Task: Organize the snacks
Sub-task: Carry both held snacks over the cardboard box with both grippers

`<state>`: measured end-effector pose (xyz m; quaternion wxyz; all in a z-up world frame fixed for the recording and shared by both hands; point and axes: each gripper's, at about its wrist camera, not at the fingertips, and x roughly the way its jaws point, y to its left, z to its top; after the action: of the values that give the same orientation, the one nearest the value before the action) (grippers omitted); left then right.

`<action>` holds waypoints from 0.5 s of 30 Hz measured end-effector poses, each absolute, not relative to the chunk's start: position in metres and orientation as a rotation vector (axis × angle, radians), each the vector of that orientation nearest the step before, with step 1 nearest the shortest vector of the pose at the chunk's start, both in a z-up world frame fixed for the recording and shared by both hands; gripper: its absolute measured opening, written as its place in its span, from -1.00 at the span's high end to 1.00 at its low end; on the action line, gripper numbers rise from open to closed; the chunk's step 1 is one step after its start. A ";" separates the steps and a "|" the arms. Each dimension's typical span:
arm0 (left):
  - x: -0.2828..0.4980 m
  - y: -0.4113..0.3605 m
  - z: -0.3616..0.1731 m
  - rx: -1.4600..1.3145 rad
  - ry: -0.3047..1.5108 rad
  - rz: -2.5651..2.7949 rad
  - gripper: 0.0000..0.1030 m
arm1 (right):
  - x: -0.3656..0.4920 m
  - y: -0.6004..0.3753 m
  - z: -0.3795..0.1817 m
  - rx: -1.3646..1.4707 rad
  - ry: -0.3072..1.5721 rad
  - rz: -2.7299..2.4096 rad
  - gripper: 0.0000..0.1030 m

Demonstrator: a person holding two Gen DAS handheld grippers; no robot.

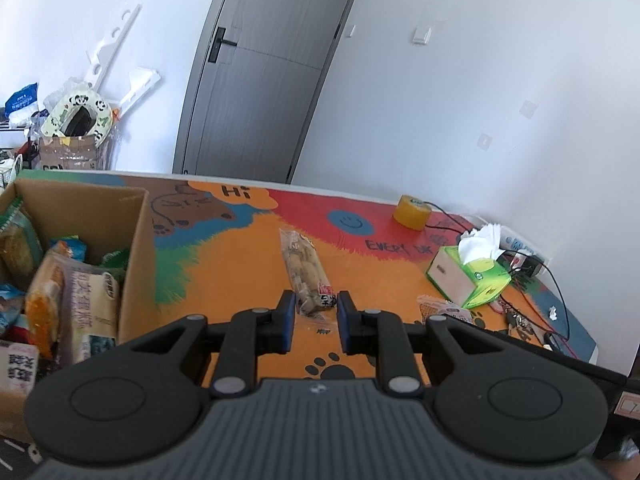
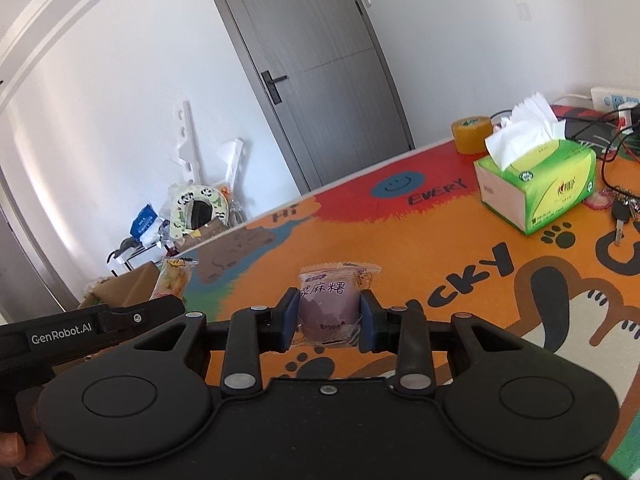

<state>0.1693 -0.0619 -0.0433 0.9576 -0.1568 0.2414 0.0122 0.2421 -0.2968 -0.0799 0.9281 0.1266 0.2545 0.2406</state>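
- The left gripper (image 1: pixel 316 306) sits at lower centre of the left wrist view, its jaws drawn narrow and clamped on the near end of a long clear snack packet (image 1: pixel 306 276) of pale biscuits.
- That packet stretches away from the pads toward the middle of the frame, above the bright orange table mat (image 1: pixel 240 264).
- A cardboard box (image 1: pixel 136 240) stands open at the left edge of the same view, with several wrapped snacks (image 1: pixel 76 296) already inside it.
- At right of that frame rest a green tissue box (image 1: pixel 468 276) and, farther back, a yellow tape roll (image 1: pixel 414 212).
- The right gripper (image 2: pixel 330 316) holds a purple mochi packet (image 2: pixel 330 304) between its blue pads, at centre of the right wrist view.
- In that view the left tool's black body enters from the lower left edge, with the first packet's colourful end just above it.
- Keys (image 2: pixel 622 212) lie at the right edge, beside the tissue box.
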 end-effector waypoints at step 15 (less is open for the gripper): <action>0.135 -0.046 -0.021 -0.324 0.416 0.040 0.60 | 0.215 -0.281 -0.056 0.243 0.461 0.538 0.36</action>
<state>0.1347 -0.0460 -0.0207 0.9652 -0.1600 0.2057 0.0197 0.2154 -0.2807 -0.0555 0.9306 0.1188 0.2251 0.2629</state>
